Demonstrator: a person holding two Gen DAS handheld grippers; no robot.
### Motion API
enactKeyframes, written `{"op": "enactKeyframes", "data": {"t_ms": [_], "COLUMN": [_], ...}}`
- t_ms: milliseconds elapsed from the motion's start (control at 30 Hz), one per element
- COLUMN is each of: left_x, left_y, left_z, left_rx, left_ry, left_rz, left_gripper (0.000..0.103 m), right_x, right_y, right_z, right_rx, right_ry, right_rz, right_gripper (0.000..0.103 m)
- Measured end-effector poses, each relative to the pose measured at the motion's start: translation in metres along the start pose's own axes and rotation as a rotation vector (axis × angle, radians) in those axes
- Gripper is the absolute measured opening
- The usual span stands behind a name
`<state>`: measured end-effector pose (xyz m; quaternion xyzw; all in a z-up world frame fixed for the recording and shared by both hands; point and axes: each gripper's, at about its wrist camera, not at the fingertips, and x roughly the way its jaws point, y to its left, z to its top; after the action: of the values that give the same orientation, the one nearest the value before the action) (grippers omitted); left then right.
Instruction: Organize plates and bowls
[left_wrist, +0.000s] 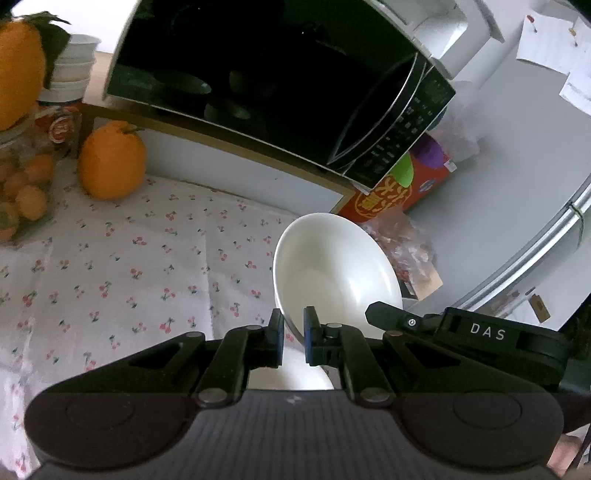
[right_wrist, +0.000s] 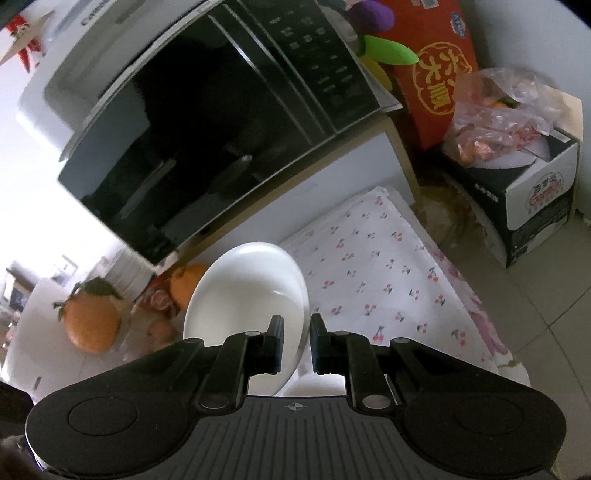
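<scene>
A white bowl (left_wrist: 332, 258) hangs tilted above the cherry-print tablecloth (left_wrist: 129, 266), its inside facing the camera. My left gripper (left_wrist: 293, 317) is shut on its near left rim, one pad inside and one outside. At the bowl's right rim a black finger (left_wrist: 388, 315) of my right gripper reaches in. In the right wrist view a white bowl (right_wrist: 243, 288) fills the centre left, and my right gripper (right_wrist: 297, 323) is shut on its right rim. I cannot tell for sure that both views show the same bowl.
A black microwave (left_wrist: 258, 74) sits on a shelf behind the table. An orange (left_wrist: 110, 162), a jar of small oranges (left_wrist: 22, 192) and stacked white bowls (left_wrist: 75, 66) stand at the left. A red box (left_wrist: 399, 192) and a carton with bags (right_wrist: 517, 192) lie to the right.
</scene>
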<state>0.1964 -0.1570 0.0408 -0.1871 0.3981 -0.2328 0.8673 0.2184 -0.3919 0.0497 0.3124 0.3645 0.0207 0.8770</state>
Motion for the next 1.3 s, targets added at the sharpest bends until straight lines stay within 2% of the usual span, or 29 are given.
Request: {"op": "enactKeyframes", "data": {"t_ms": [300,600,933,1300], "left_x": [-0.024,-0.033,-0.032,-0.013], "left_y": [-0.002,0.007,0.006,0.012], "left_z": [-0.017,-0.030,-0.040,-0.059], "left_rx": [0.008,-0.055,-0.038,0.007], "left_ry": [-0.009,0.006,0.070,0.151], "left_rz": [0.005,-0.002,0.019,0.088], "left_gripper": [0.009,0.009,0.009,0.011], "right_x": [-0.017,-0.024,-0.027,-0.007], "right_y": [0.011,0.022,0.014,-0.003], "right_z": [-0.012,-0.023,-0.036,-0.054], "right_rx": [-0.015,-0.099,-0.123,-0.087], "right_ry": [0.040,0.059,0.120,0.229], "right_rz": [-0.013,-0.052,-0.070,-0.118], "right_gripper": [0.015,0.015,0.015,0.015]}}
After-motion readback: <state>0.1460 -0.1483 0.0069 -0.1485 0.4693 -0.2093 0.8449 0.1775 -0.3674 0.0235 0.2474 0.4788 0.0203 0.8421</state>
